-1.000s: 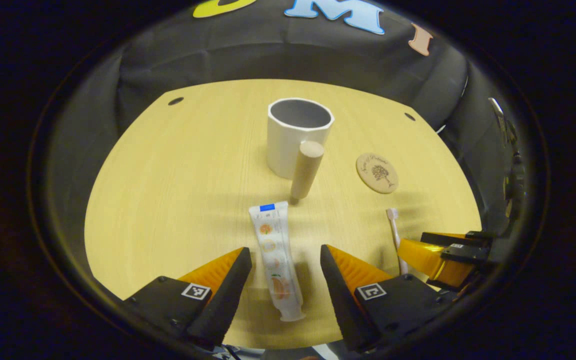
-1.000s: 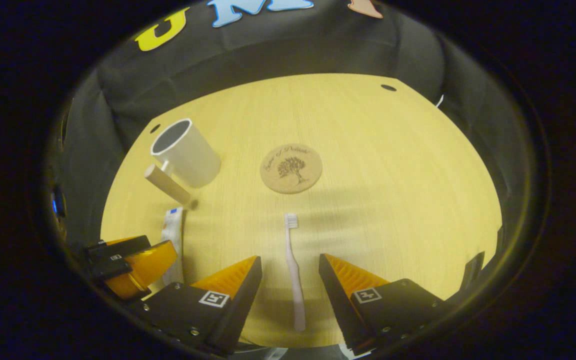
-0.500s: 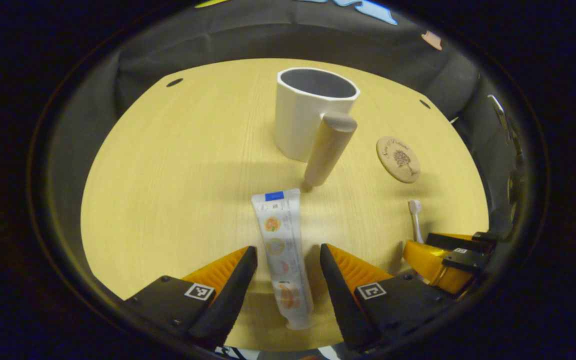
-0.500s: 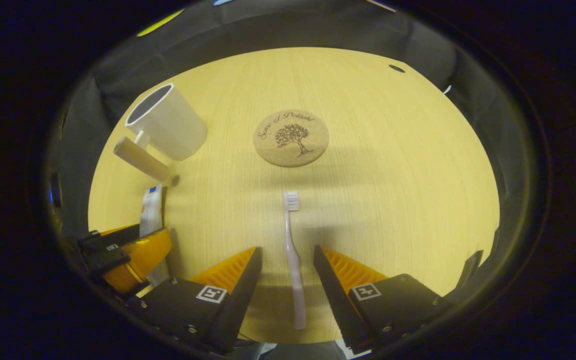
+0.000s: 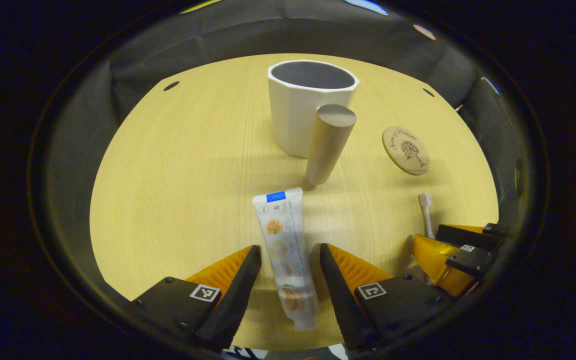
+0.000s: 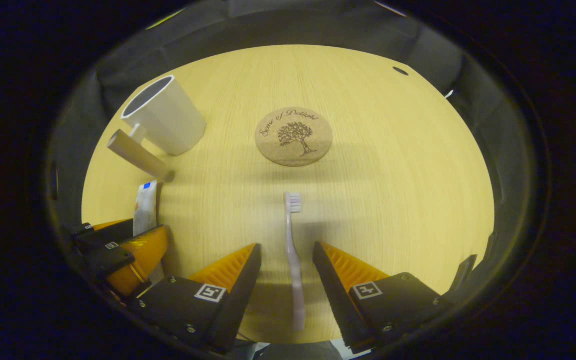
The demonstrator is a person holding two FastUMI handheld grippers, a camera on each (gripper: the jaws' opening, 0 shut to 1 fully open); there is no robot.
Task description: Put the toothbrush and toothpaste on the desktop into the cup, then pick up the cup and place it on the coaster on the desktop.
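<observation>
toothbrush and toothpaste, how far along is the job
Nothing is done yet: the white cup with its wooden peg handle is empty, off the round cork coaster. In hand: the left gripper straddles the white toothpaste tube, the right gripper the pale toothbrush, both open. Left: grasp, drop both in, move the cup.

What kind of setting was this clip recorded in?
Likely a staged recording booth, not a real bathroom: a bare wooden desktop with black cloth behind it holds just a cup, a coaster, a toothbrush and toothpaste.
</observation>
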